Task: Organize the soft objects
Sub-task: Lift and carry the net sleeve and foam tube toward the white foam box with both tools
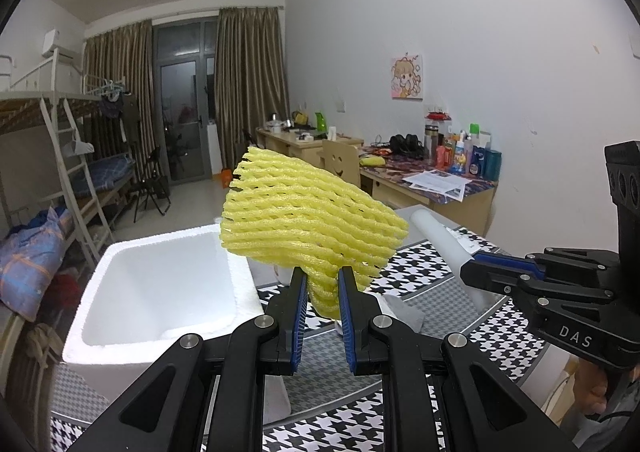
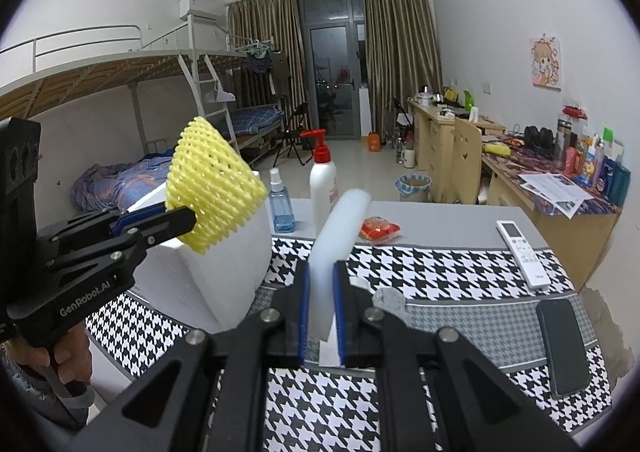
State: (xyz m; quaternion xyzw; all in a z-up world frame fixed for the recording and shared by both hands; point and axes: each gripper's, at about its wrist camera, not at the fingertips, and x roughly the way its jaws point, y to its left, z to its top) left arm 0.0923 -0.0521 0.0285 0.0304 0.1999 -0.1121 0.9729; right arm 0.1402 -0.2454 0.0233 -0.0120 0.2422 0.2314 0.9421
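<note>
My left gripper [image 1: 323,292] is shut on a yellow foam fruit net [image 1: 308,223] and holds it in the air beside the open white foam box [image 1: 120,316]. The net also shows in the right wrist view [image 2: 214,187], held by the left gripper [image 2: 188,217] above the box [image 2: 224,276]. My right gripper [image 2: 320,304] is shut on a white foam block [image 2: 336,236] held upright above the houndstooth mat [image 2: 440,272]. In the left wrist view the right gripper [image 1: 472,272] holds that white foam block [image 1: 436,236] to the right of the net.
On the table stand a blue spray bottle [image 2: 280,203] and a white pump bottle [image 2: 323,179]. A red packet [image 2: 378,230], a white remote [image 2: 522,250], a black phone [image 2: 562,346] and a grey soft piece [image 2: 390,302] lie on it. Desks line the right wall.
</note>
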